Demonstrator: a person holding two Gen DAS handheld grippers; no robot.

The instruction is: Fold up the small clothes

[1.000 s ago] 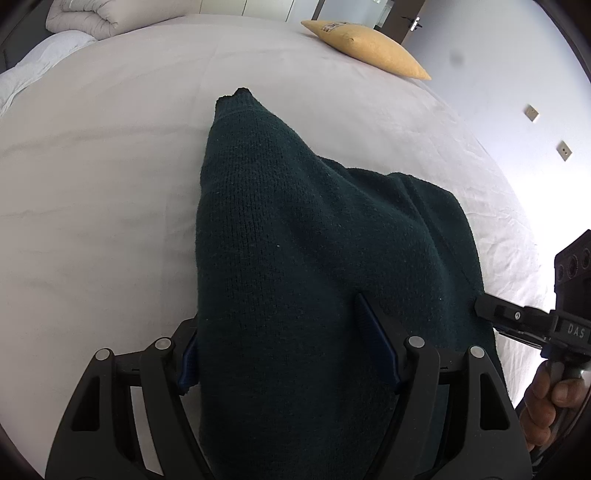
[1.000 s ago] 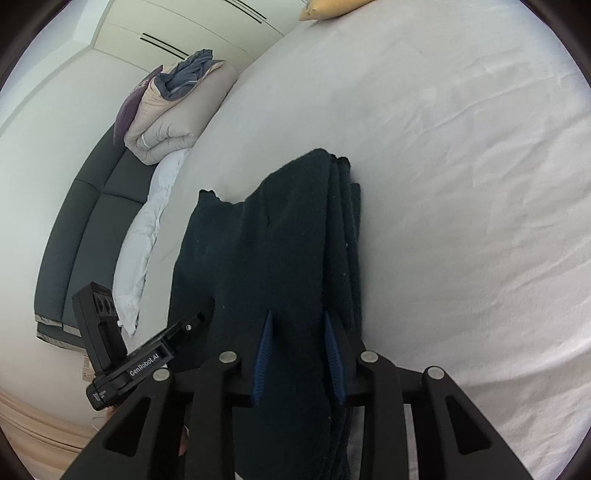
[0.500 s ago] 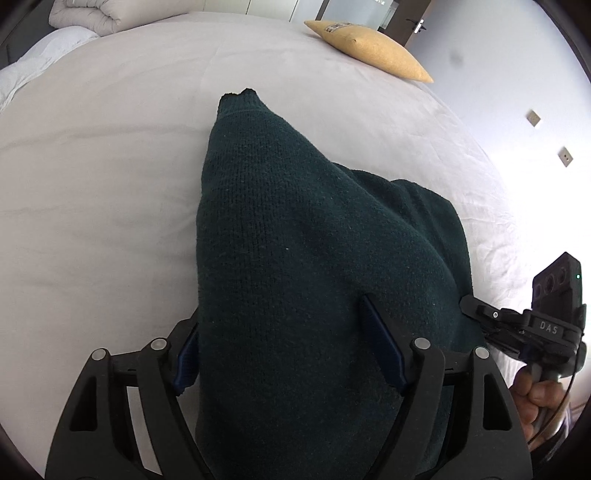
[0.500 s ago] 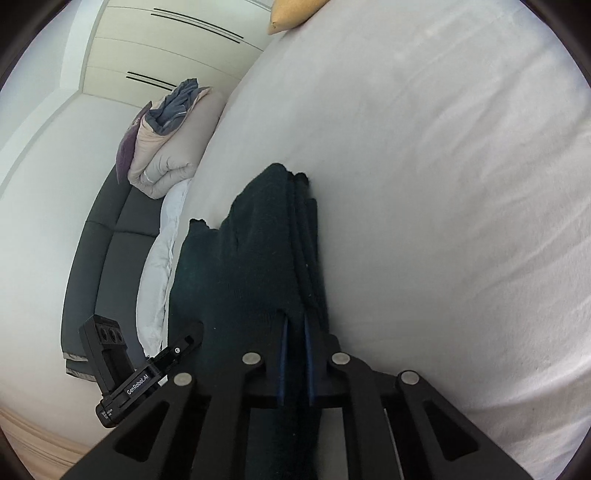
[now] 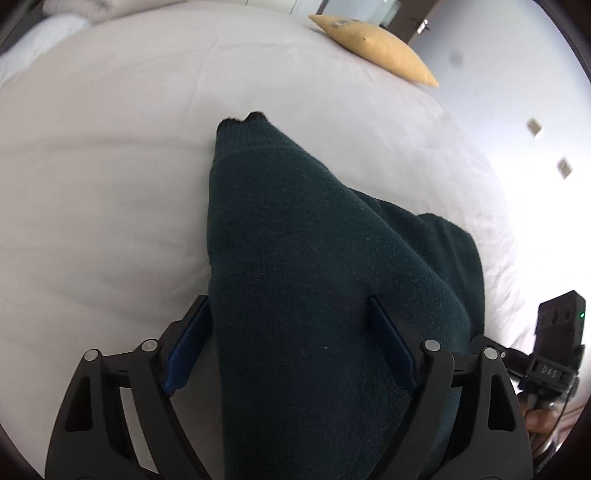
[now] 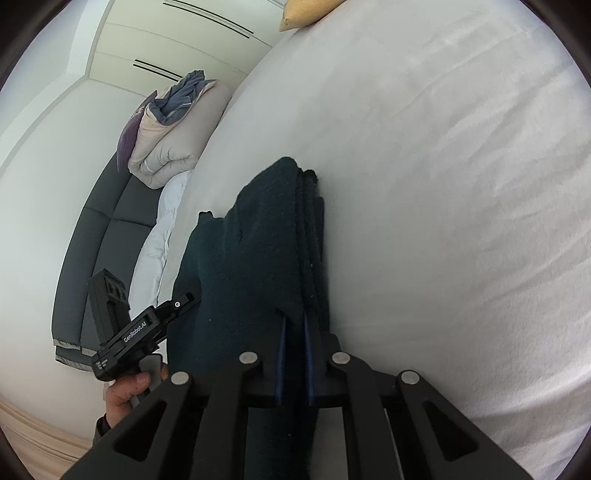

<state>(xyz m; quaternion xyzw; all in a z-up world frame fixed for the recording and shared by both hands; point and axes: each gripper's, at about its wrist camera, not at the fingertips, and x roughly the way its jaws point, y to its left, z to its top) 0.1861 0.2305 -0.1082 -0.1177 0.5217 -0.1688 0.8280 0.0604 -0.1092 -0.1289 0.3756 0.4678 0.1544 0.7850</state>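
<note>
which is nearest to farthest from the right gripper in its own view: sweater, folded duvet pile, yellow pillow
1. dark green sweater, clamped in the right gripper.
2. folded duvet pile, upper left on the sofa.
3. yellow pillow, top, at the bed's far edge.

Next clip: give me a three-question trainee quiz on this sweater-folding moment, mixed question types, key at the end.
1. True or false: the right tongs are shut on the dark green sweater.
2. How do the left tongs stand? A) pinched on one thin edge B) spread wide with sweater bulk between the fingers C) away from the sweater
3. Fill in: the sweater's far end rests on the white ____.

Key: 1 true; 2 B; 3 bed.
</note>
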